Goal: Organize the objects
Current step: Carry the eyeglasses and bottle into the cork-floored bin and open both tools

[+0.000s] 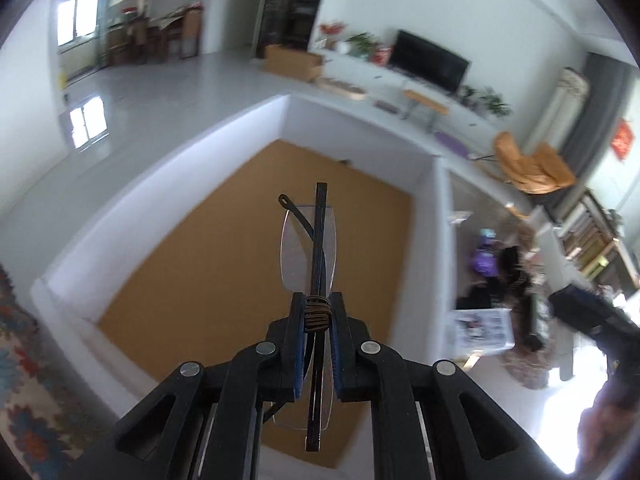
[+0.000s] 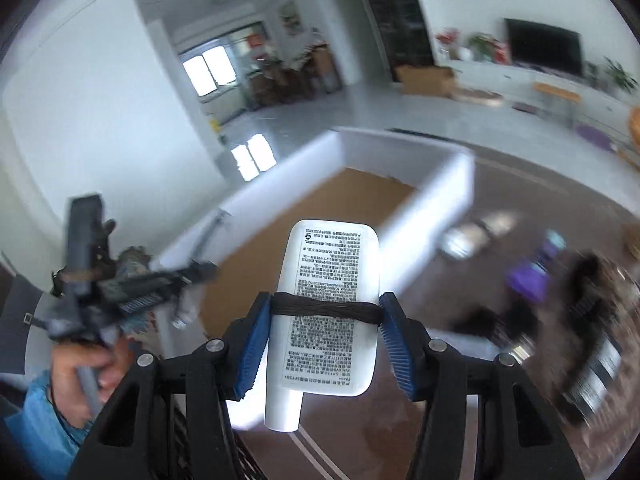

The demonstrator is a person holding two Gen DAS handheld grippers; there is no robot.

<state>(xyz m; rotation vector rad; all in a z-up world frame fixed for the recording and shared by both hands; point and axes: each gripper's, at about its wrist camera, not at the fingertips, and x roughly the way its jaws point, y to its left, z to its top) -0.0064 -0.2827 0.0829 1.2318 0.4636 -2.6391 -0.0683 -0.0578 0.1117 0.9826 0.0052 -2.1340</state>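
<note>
My left gripper (image 1: 317, 312) is shut on a folded pair of rimless glasses (image 1: 310, 248) with dark temples, and holds them above the open white box (image 1: 168, 184) with a brown cardboard floor. My right gripper (image 2: 326, 312) is shut on a white tube (image 2: 330, 304) with black print, cap towards me, held above the table in front of the same white box (image 2: 440, 192). The left gripper also shows at the left of the right wrist view (image 2: 120, 292). The right gripper shows at the right edge of the left wrist view (image 1: 592, 320).
Right of the box, on the dark table, lie blurred items: a purple object (image 2: 528, 280), black items (image 2: 492, 320) and a white printed packet (image 1: 484, 328). A patterned cloth (image 1: 24, 360) lies left of the box. A TV cabinet (image 1: 400, 76) stands far behind.
</note>
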